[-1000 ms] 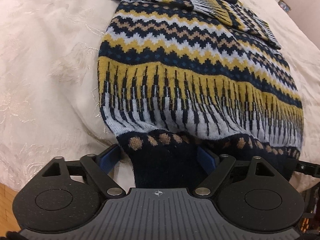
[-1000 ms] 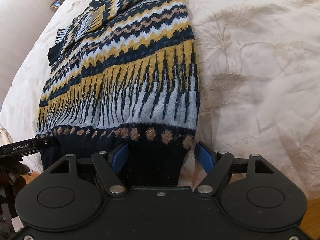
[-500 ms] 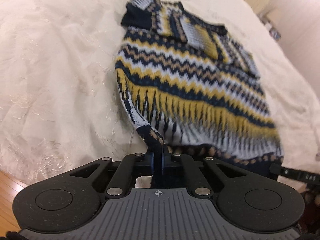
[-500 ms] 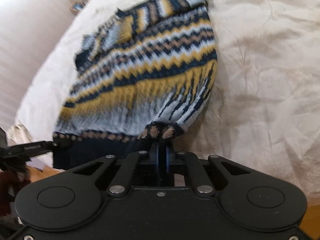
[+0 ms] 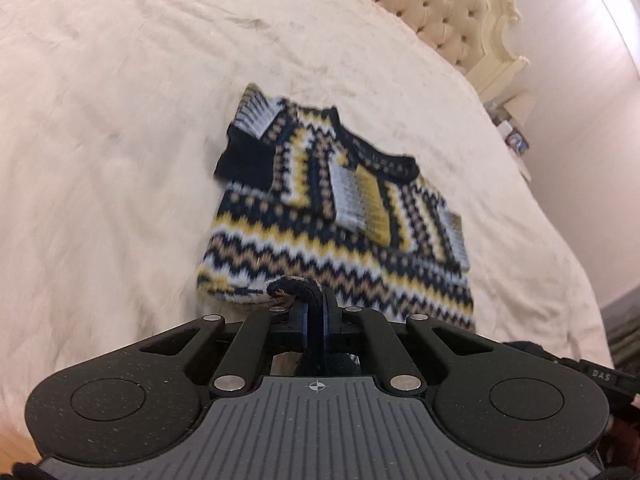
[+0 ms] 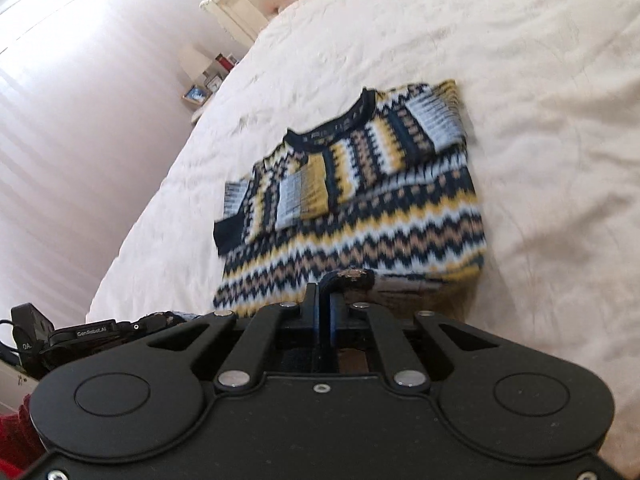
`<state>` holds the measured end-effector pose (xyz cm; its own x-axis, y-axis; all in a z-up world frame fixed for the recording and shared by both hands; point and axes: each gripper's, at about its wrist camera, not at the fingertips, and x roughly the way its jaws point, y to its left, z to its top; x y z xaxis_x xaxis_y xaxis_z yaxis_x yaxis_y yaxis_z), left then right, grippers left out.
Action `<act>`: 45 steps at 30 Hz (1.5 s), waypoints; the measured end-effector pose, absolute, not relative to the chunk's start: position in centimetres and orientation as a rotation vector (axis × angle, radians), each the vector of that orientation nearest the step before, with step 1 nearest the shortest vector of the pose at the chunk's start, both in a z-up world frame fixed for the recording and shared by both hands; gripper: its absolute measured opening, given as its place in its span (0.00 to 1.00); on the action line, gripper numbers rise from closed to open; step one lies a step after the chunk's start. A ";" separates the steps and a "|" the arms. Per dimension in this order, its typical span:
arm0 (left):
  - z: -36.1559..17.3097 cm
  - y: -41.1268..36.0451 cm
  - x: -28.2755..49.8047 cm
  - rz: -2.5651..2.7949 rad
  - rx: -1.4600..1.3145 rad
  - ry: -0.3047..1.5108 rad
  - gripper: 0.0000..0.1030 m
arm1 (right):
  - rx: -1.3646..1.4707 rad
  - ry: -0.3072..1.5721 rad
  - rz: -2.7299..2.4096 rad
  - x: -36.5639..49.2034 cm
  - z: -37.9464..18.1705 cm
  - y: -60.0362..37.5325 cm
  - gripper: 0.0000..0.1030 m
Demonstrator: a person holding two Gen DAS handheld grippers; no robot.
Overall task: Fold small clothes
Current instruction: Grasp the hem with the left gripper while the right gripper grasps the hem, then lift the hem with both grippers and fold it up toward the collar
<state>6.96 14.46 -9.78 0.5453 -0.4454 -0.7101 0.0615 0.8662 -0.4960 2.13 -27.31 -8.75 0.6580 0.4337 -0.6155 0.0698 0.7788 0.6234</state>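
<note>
Both grippers are up off the bed, and each has a corner of the hem. The left gripper (image 5: 316,304), black with blue pads, has its 2 fingers pressed together on the dark navy ribbed hem of the navy, yellow, tan and pale-blue zigzag knitted sweater (image 5: 344,232); a small bunch of navy knit pokes out above the fingertips. The right gripper (image 6: 325,300), the same black build, is pinched tight too, with a navy fold flecked with tan showing at its tips.

The sweater (image 6: 360,208) lies across the cream, lightly embroidered bedspread (image 5: 120,140), roughly mid-bed. Its neck end points toward the cream button-tufted headboard (image 5: 440,12). Both sleeves are folded in across the chest, and their striped cuffs overlap just below the navy collar. The lower body lifts off the bedspread toward the 2 grippers, so the zigzag bands nearest the cameras curve upward and the raised edge casts a shadow beneath on the right wrist view.

From the right wrist, the other gripper's black housing sits at the lower left edge, near the hem's far corner. Beside the bed stands a small cream bedside table (image 6: 200,76) holding framed pictures. The fabric looks blurred in both views.
</note>
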 end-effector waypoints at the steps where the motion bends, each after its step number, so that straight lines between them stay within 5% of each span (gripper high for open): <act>1: -9.5 14.4 7.6 -0.316 -0.448 0.946 0.06 | 0.681 0.827 0.216 2.8 -8.6 -27.4 0.11; 24: -7.4 13.2 23.8 -0.407 -0.427 0.854 0.06 | 0.788 0.668 0.054 17.2 -7.8 -29.2 0.11; 45: -12.8 10.3 32.9 -0.184 -0.450 1.007 0.09 | 0.800 0.879 0.012 28.6 -14.1 -31.8 0.11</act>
